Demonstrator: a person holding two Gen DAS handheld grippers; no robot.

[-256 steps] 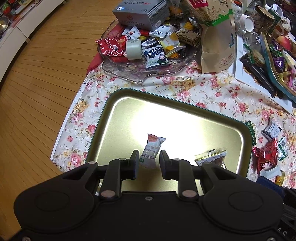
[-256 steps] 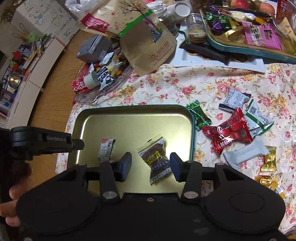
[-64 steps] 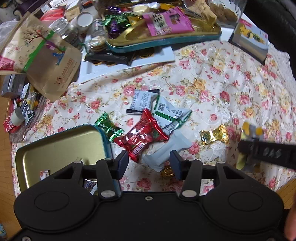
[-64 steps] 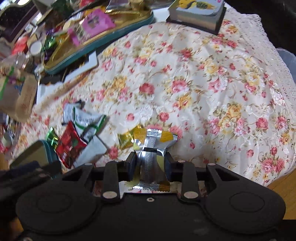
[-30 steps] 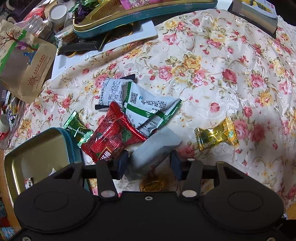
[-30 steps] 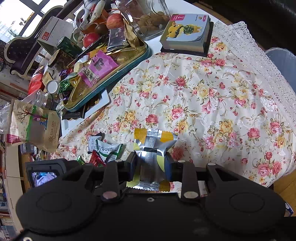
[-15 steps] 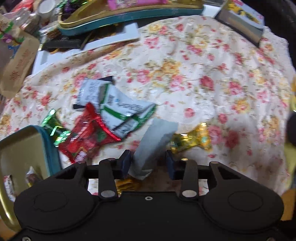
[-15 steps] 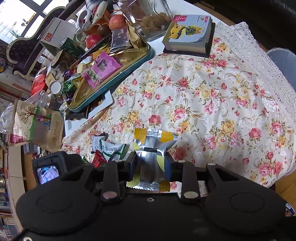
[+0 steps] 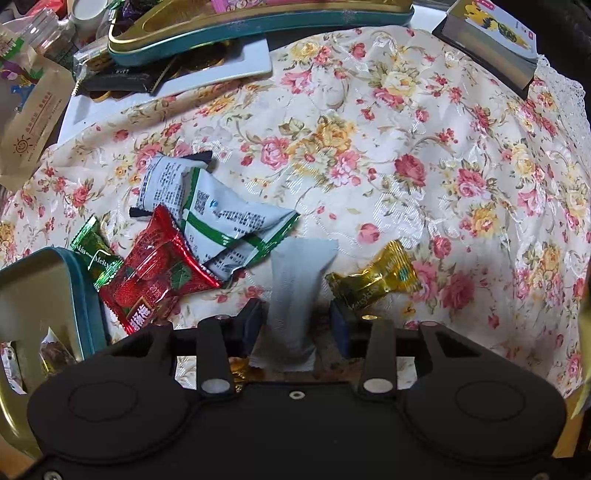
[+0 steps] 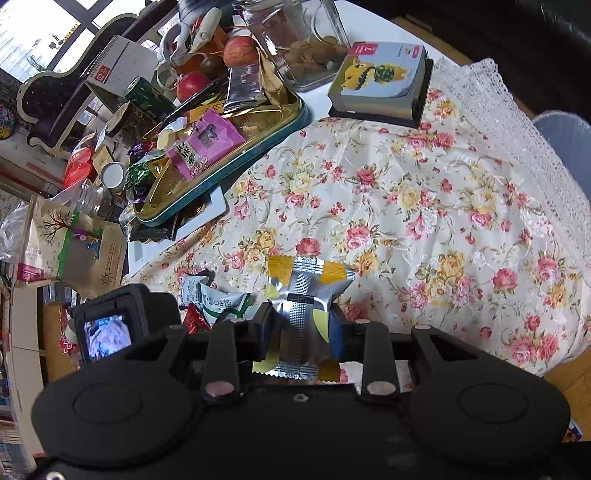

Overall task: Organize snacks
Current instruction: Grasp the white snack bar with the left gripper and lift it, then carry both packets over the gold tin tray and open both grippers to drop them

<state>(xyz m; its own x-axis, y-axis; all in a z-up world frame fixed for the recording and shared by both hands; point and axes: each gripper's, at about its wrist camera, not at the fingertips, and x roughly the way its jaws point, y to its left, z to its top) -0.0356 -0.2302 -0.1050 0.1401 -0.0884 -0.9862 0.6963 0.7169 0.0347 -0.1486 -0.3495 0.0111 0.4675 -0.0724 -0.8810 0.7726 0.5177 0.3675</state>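
On the floral tablecloth (image 9: 369,155), left wrist view: left gripper (image 9: 297,323) points down over the loose snack pile with a plain grey sachet (image 9: 295,295) standing between its jaws. The left pad looks to touch the sachet, there's a sliver of gap at the right pad, so can't tell if it's really clamped. Gold-wrapped candy (image 9: 373,277) lies just right of the sachet, near the right fingertip. To the left: red wrapper (image 9: 155,277), overlapped at its top by a white-and-green packet (image 9: 229,229), and a white-and-black packet (image 9: 162,184) behind that. Green foil candy (image 9: 94,254) sits against the rim of the teal tin tray (image 9: 86,302) at lower left; a couple of wrapped snacks are already inside it. Another gold foil piece partly hidden under the gripper body. Far edge: a second teal tray (image 9: 258,22) loaded with sweets, a kraft paper bag (image 9: 29,118) and a small book (image 9: 491,40). Right wrist view: right gripper (image 10: 300,328) is clamped on a silver-and-yellow packet (image 10: 306,291), pads pressing both sides, packet lifted off the cloth and upright. The left gripper's camera (image 10: 107,332) shows at lower left beside the same white-and-green packet (image 10: 221,302). Full tray (image 10: 221,147), fruit and jars at the back.
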